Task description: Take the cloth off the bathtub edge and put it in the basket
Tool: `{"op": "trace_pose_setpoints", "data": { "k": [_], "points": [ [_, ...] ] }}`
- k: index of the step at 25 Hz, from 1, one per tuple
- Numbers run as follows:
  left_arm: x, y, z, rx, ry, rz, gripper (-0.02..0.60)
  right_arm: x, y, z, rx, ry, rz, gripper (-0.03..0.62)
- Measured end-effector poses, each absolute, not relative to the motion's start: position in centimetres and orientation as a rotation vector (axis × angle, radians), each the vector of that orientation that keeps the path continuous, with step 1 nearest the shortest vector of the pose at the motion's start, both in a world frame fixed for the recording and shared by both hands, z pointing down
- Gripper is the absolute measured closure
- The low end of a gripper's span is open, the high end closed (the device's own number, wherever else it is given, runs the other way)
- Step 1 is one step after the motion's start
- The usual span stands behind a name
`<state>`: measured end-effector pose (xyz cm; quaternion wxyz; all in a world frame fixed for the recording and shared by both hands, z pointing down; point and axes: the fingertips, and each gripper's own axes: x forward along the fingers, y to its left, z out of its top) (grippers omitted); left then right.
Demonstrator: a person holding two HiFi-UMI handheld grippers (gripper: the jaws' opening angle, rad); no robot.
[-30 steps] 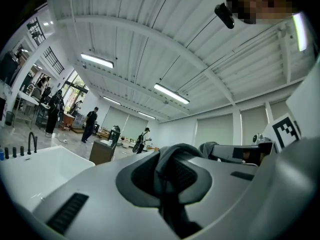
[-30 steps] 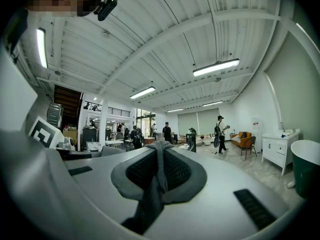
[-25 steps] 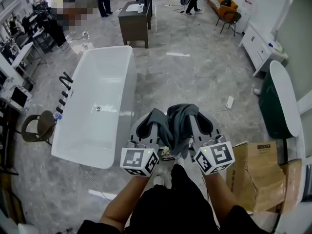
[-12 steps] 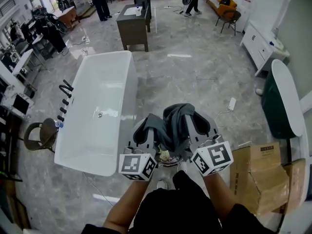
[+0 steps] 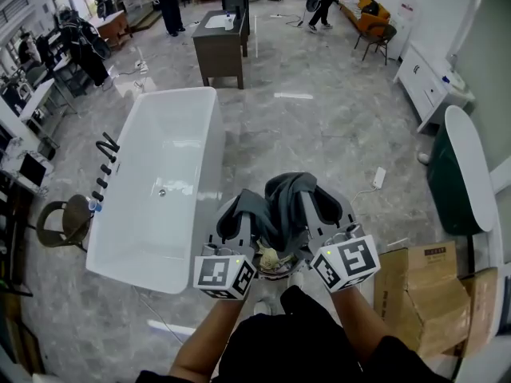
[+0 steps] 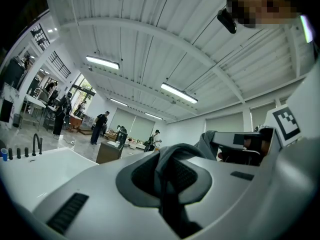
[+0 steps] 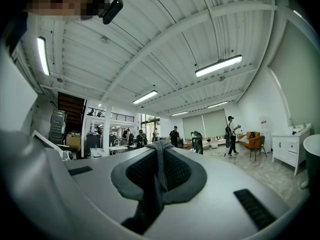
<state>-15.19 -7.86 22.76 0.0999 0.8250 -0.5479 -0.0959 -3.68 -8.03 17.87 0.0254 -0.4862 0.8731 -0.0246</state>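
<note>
A dark grey cloth (image 5: 281, 202) hangs bunched between my two grippers, above the grey marble floor and to the right of the white bathtub (image 5: 160, 182). My left gripper (image 5: 246, 207) is shut on the cloth's left part, and a fold of cloth (image 6: 167, 181) is pinched in its jaws. My right gripper (image 5: 322, 202) is shut on the right part, where a strip of cloth (image 7: 157, 176) runs through the jaws. Both point level, side by side. Something small and pale shows under the cloth, and I cannot tell what it is. No basket is plainly in view.
An open cardboard box (image 5: 423, 294) stands at the lower right, and a dark green tub (image 5: 451, 182) further right. A brown stool (image 5: 64, 218) sits left of the bathtub, beside black taps (image 5: 105, 154). A dark vanity (image 5: 219, 42) and people stand at the back.
Both grippers have carried the cloth a short way forward over the floor. The tub and the box have slid down the picture. Both grips look the same.
</note>
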Motion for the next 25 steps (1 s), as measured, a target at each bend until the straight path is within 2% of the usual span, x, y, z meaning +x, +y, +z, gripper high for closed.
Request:
{"op": "trace_pose_setpoints", "data": {
  "k": [15,25],
  "points": [
    [-14.8,-8.5,26.2,2.398,-1.628,-0.192,0.540,-2.5,-8.6,21.7,-1.574,2.701,-0.152,0.551],
    [-12.5,-10.1,32.9,2.353,-1.603,-0.065,0.540,0.2,-9.6,28.5,-1.658,2.705,-0.271,0.551]
  ]
}}
